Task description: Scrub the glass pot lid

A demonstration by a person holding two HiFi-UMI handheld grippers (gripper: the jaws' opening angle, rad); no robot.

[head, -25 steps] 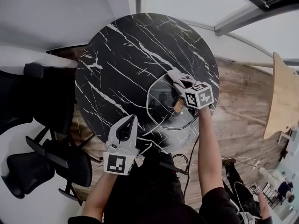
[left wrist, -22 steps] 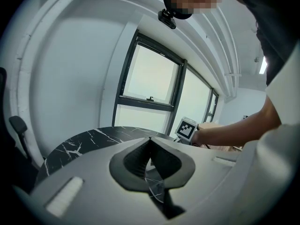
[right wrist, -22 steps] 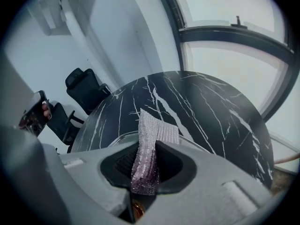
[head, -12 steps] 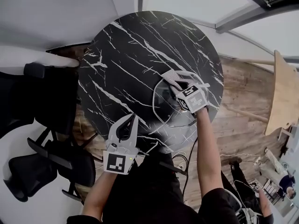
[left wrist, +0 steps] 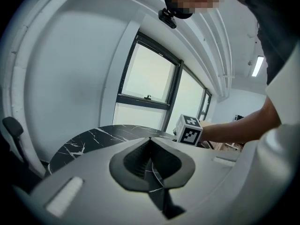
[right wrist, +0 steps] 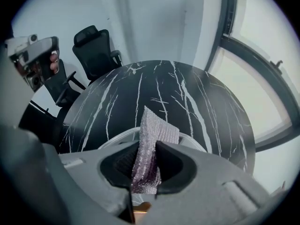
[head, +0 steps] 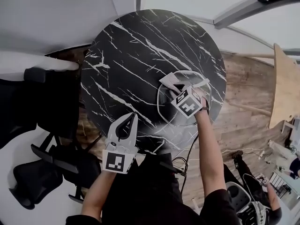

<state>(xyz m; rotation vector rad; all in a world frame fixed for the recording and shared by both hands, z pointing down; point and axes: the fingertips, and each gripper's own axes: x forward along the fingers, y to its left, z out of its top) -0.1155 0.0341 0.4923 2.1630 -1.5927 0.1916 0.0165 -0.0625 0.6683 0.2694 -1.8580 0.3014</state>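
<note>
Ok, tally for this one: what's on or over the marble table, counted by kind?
Glass pot lid: 1
Scrub pad: 1
Hand-held grippers: 2, the left hand-held gripper and the right hand-held gripper
Total: 4

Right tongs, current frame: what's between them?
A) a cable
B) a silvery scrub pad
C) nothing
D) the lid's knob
B: the right gripper view shows the right tongs shut on the silvery scrub pad, which sticks out past the tips above the glass pot lid.
</note>
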